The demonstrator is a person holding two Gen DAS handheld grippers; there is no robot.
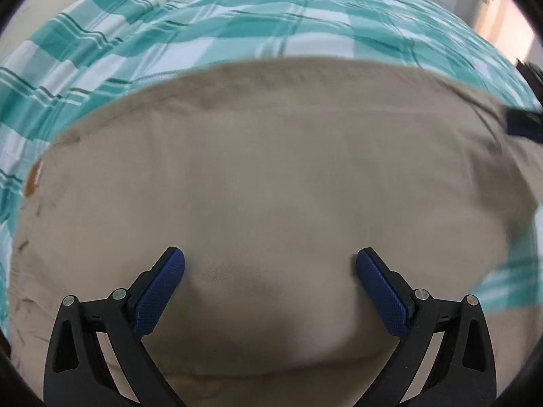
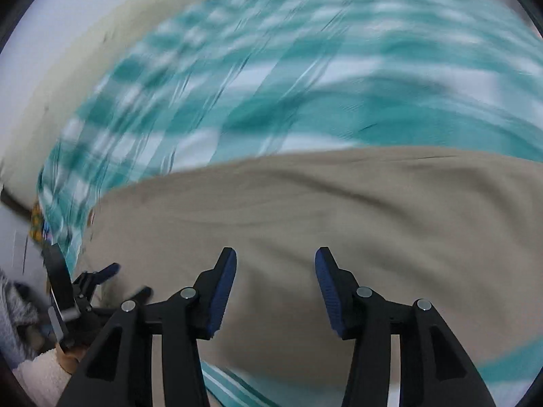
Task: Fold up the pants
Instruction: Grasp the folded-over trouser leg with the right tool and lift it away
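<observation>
Seemingly pants (image 1: 271, 186) lie long axis sideways across checked sheet (image 1: 169, 34).

We have two fisheye views, each mounted just behind a claw and looking forward along its two fingers. The left wrist view tilts steeply down, close over the tan pants (image 1: 271, 176), which fill the frame beyond the left claw (image 1: 269, 261); the checked teal bed cover (image 1: 203, 34) lies farther ahead. The right wrist view, heavily blurred, sits close behind the right claw (image 2: 275, 261) and faces the same pants (image 2: 339, 210) and bed cover (image 2: 305, 84). Both views share that cloth. The left claw (image 2: 112, 271) appears low to the left of the right claw.
</observation>
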